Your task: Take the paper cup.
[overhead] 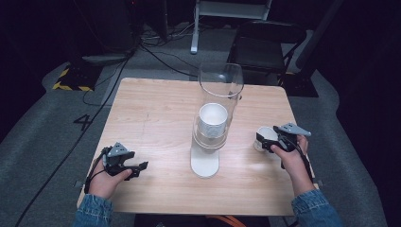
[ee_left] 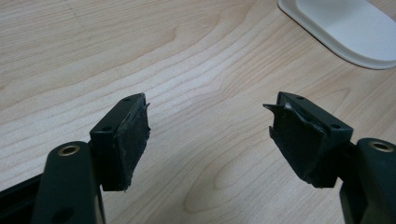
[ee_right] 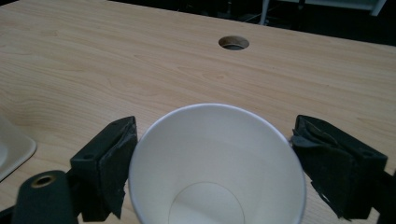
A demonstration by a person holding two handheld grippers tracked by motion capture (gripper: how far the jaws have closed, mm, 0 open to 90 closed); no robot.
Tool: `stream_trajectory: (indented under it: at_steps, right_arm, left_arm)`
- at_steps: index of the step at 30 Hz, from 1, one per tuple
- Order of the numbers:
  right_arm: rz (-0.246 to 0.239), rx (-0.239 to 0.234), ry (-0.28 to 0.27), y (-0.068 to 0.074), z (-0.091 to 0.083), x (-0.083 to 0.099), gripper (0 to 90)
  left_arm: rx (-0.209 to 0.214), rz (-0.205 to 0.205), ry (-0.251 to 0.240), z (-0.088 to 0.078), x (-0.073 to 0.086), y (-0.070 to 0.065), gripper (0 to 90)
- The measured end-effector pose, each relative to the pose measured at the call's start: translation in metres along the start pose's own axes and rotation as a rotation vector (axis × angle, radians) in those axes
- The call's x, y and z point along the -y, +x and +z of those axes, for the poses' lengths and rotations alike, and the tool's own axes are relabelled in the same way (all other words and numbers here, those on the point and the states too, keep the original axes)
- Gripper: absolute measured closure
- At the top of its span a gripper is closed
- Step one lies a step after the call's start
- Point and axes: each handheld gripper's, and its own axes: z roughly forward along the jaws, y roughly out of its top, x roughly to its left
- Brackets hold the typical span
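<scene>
We see blue denim sleeves at both wrists. The left tool (overhead: 124, 163) is black with a grey three-cornered plate on top and a black cable trailing off. The right tool (overhead: 270, 140) matches, grey plate included. Up close, the jaws are black blocks with small screw holes, frayed dark pads and brass-ringed pivot holes.

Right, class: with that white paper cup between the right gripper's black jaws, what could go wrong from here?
The thin white paper cup, gripped near its rim by the right gripper, might crumple or slip. The tall clear plastic tube standing nearby on its white base could be knocked if that hand swings in.
</scene>
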Motion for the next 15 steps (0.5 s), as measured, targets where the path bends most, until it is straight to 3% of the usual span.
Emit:
stream_trajectory:
  at_steps: [5, 9, 13, 15]
  right_arm:
    - [-0.005, -0.017, -0.024, 0.000, -0.017, 0.001, 15.8]
    - [-0.025, -0.048, -0.029, 0.000, -0.037, 0.005, 15.8]
    - [-0.018, -0.099, -0.037, -0.003, -0.067, 0.013, 15.7]
    - [-0.015, -0.114, -0.032, -0.004, -0.072, 0.016, 15.7]
  left_arm:
    - [0.002, 0.000, 0.004, 0.001, 0.000, -0.001, 27.5]
    - [0.004, 0.009, 0.007, -0.002, 0.001, -0.002, 27.4]
    - [0.002, 0.006, 0.012, -0.006, 0.005, -0.003, 27.4]
    - [0.000, 0.006, 0.016, -0.007, 0.006, -0.003, 27.4]
